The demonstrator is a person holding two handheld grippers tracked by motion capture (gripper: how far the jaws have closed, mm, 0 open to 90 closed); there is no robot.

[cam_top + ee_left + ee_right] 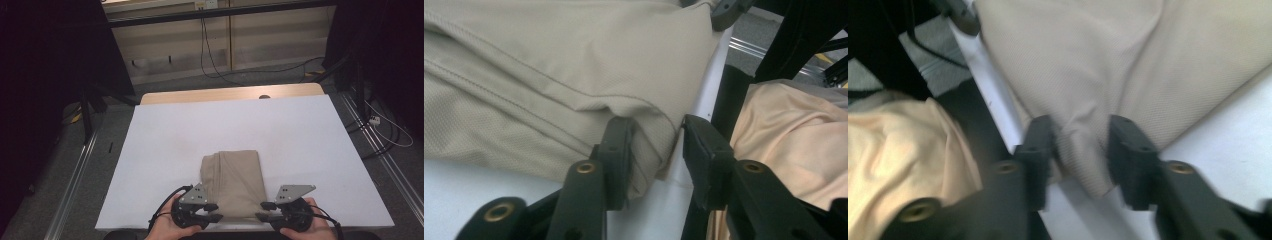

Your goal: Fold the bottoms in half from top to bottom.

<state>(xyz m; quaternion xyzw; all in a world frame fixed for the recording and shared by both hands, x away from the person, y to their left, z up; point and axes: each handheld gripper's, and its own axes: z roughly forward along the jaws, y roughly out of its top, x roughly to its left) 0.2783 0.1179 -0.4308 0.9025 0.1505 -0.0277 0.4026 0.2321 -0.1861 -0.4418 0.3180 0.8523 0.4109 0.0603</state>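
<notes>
- My left gripper has fingers parted around the cloth corner
- My right gripper likewise straddles its corner, cloth between the fingers, near bench edge

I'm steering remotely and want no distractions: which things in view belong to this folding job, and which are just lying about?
In the job:
- folded beige garment
- left hand-held gripper, jaws around its near left corner
- right hand-held gripper, jaws around its near right corner
- white table beneath

Lying about:
- black cables on the floor
- peach cloth below the table edge
</notes>
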